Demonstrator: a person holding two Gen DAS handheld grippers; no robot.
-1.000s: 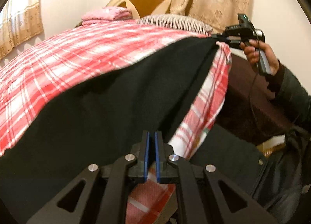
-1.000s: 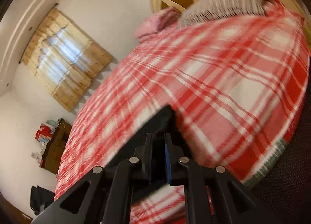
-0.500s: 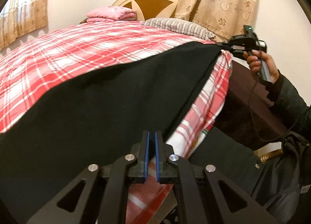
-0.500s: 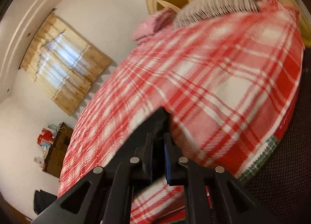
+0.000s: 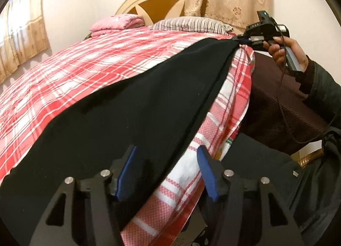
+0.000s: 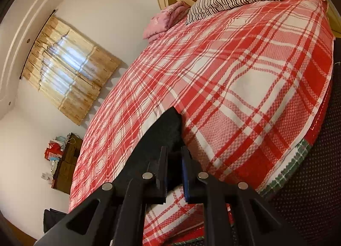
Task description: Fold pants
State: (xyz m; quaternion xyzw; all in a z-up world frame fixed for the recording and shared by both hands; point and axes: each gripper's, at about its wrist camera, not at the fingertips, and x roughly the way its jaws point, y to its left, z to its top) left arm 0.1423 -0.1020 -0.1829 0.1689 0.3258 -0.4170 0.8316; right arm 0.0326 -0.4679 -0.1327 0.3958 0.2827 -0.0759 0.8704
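Black pants (image 5: pixel 127 107) lie spread along the near edge of a bed with a red and white plaid blanket (image 5: pixel 85 64). My left gripper (image 5: pixel 167 150) is open and its jaws are opening; the pants' edge lies between the blue pads (image 5: pixel 125 173) without being pressed. At the far end, a person's hand (image 5: pixel 283 49) holds my right gripper (image 5: pixel 240 40), which pinches a corner of the pants. In the right wrist view that gripper (image 6: pixel 174 152) has the black cloth (image 6: pixel 164 133) between its narrow jaws, which are starting to open.
A striped pillow (image 5: pixel 187 25) and a folded pink cloth (image 5: pixel 117 23) lie by the headboard (image 5: pixel 153 3). The dark brown bed side (image 5: pixel 277 107) drops off to the right. A small cabinet (image 6: pixel 66 156) stands against the far wall under a curtained window (image 6: pixel 68 71).
My left gripper's jaws have spread apart and let go of the pants' edge. The right gripper still grips its corner in about the same place.
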